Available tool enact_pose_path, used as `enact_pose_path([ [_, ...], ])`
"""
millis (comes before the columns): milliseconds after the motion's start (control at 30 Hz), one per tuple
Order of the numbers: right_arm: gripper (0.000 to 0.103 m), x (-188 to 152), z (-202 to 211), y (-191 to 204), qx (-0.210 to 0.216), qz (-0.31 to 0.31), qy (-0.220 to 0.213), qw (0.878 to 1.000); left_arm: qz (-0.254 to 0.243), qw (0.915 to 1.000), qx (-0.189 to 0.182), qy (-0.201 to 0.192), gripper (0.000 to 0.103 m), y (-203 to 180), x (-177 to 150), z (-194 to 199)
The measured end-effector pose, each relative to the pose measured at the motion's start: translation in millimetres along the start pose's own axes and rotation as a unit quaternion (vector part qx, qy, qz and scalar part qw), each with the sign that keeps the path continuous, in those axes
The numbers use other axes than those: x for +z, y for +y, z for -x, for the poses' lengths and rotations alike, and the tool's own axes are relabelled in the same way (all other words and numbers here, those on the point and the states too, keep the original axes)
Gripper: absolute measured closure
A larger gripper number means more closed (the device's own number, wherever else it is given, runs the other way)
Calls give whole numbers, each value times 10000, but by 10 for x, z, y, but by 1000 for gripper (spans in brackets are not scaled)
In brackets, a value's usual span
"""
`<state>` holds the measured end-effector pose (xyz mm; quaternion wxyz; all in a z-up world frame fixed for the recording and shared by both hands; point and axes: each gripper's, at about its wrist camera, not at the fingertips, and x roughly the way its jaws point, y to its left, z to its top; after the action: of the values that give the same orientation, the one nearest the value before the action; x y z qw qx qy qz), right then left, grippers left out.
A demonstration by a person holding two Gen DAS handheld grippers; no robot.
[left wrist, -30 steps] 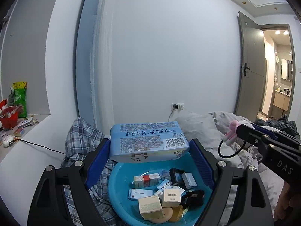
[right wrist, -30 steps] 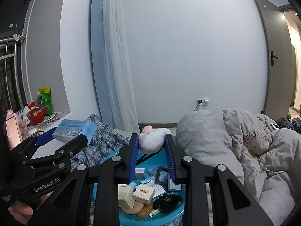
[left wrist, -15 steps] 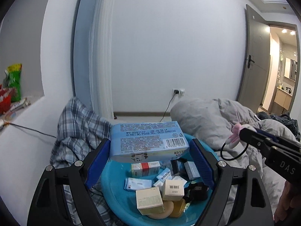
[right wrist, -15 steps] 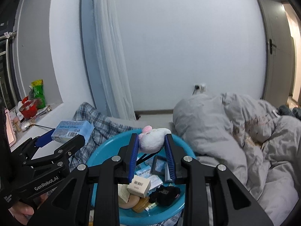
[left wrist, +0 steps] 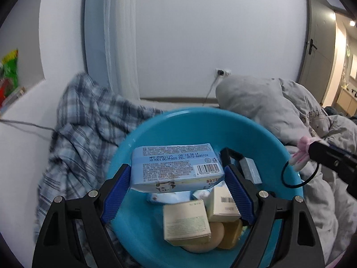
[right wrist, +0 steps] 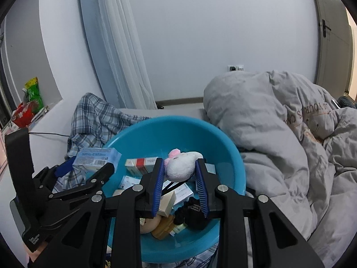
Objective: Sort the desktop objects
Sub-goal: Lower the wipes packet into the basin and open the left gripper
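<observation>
Left tongs (left wrist: pixel 177 179): you have them clamped on the light blue wipes pack (left wrist: pixel 176 167), blue pads pressing its two short ends; the printed barcode side faces the camera.
Wipes pack position: held level above the inside of the blue basin (left wrist: pixel 156 131), clear of the boxes below it. In the right wrist view the same wipes pack (right wrist: pixel 97 158) sits over the basin's left rim.
Right tongs (right wrist: pixel 180 174): you have them closed on the white plush toy (right wrist: pixel 181 165) with its pink ear, one pad on each side of the soft body; a black loop hangs from it.
Plush toy position: above the middle of the blue basin (right wrist: pixel 178 129), not touching the contents. From the left wrist view only its pink tip (left wrist: pixel 301 151) shows, at the basin's right edge.
Basin contents: a cream box (left wrist: pixel 186 223), a second cream box with barcode (left wrist: pixel 224 203), a red-and-white carton (right wrist: pixel 140 165), a round tan piece (left wrist: pixel 214 236), a black fuzzy item (right wrist: pixel 191 212).
Basin setting: it rests on the bed, with a plaid shirt (left wrist: pixel 87 129) on its left and a grey duvet (right wrist: pixel 279 122) on its right.
Background: white curtain (right wrist: pixel 125 44), wall socket (right wrist: pixel 235 68), green snack bag (right wrist: pixel 32 91) on the ledge at far left.
</observation>
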<state>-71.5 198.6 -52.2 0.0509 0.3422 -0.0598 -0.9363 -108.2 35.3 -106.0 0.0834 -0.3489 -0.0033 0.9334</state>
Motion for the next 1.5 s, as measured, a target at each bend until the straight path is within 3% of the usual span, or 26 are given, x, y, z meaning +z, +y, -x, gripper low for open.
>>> enact_pose_path([
  [133, 76, -49, -125, -35, -15, -23, 206, 9998, 311, 9978, -417, 406, 17, 31, -80, -143],
  [367, 76, -102, -240, -77, -62, -93, 411, 9991, 518, 9942, -408, 845, 17, 103, -177, -340],
  [967, 76, -150, -343, -117, -59, -162, 594, 9981, 625, 9881, -533, 1299, 17, 88, -275, -518],
  [1500, 76, -149, -350, -130, -55, -182, 621, 9979, 576, 9866, -472, 1452, 15, 51, -314, -594],
])
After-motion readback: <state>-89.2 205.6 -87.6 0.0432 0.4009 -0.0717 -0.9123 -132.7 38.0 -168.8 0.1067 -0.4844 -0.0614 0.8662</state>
